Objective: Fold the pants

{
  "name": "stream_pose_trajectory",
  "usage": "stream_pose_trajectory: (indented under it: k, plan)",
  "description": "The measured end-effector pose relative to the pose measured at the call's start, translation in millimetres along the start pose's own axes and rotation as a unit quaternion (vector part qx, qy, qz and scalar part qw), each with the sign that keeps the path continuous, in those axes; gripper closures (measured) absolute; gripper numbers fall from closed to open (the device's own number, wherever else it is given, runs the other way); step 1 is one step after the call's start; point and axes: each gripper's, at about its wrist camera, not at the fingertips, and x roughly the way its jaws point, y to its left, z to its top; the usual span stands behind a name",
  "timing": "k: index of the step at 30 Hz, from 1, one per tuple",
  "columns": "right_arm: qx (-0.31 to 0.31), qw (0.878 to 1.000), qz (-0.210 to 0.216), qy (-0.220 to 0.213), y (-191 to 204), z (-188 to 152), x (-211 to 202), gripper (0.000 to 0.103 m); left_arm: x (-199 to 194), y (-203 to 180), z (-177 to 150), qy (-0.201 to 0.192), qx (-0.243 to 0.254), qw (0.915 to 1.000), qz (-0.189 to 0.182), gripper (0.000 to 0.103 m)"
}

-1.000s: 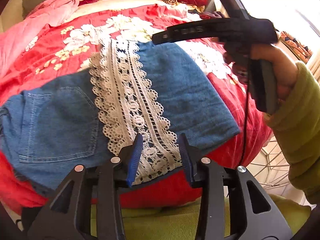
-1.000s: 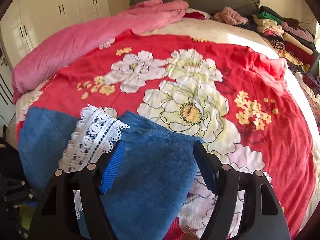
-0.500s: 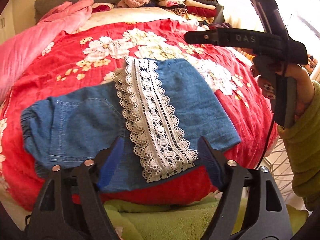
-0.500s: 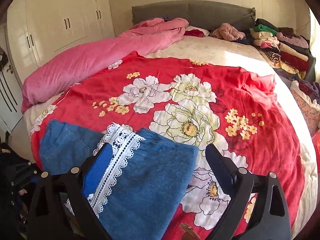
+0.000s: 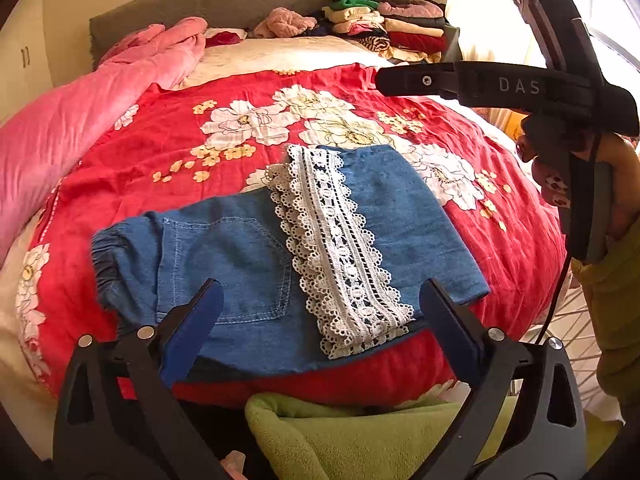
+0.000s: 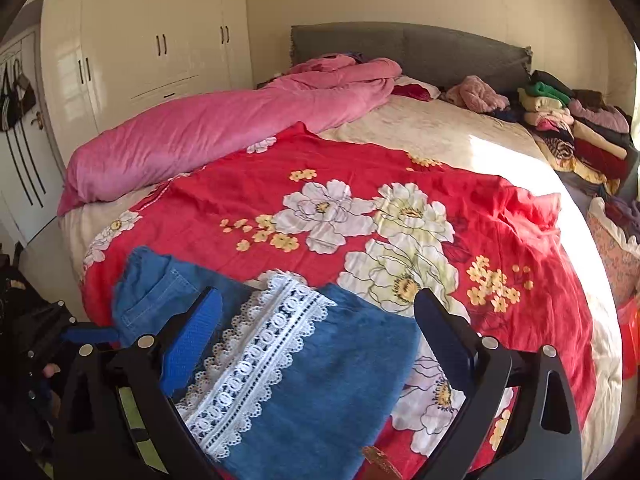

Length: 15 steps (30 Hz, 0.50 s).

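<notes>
Blue denim pants point(image 5: 240, 256) with a white lace band point(image 5: 340, 252) lie folded flat on the red floral blanket point(image 5: 168, 152) near the bed's front edge. They also show in the right wrist view point(image 6: 320, 368), with the lace band point(image 6: 256, 348) across them. My left gripper point(image 5: 320, 332) is open and empty, raised above the pants' near edge. My right gripper point(image 6: 316, 336) is open and empty, raised above the folded legs. The right gripper's body point(image 5: 520, 88) shows at the right in the left wrist view.
A pink duvet point(image 6: 224, 128) lies along the bed's left side. Stacks of folded clothes point(image 6: 576, 124) sit at the far right by the grey headboard point(image 6: 408, 52). White wardrobes point(image 6: 152, 40) stand at the left. A green cloth point(image 5: 352, 436) lies below the bed edge.
My left gripper opened off the lace band and drew back and up. My right gripper also lifted away from the pants. The pants stay folded on the blanket.
</notes>
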Motion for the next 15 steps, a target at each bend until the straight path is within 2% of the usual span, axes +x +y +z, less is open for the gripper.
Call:
stream_pose_trajectory:
  k: [6, 15]
  plan:
    - [-0.029, 0.999, 0.017, 0.004, 29, 11, 8, 0.007, -7, 23, -4, -0.004, -0.025, 0.9996, 0.011, 0.010]
    - [-0.068, 0.996, 0.052, 0.025, 72, 28, 40, 0.007, -14, 109, -21, -0.006, -0.142, 0.9891, 0.038, 0.010]
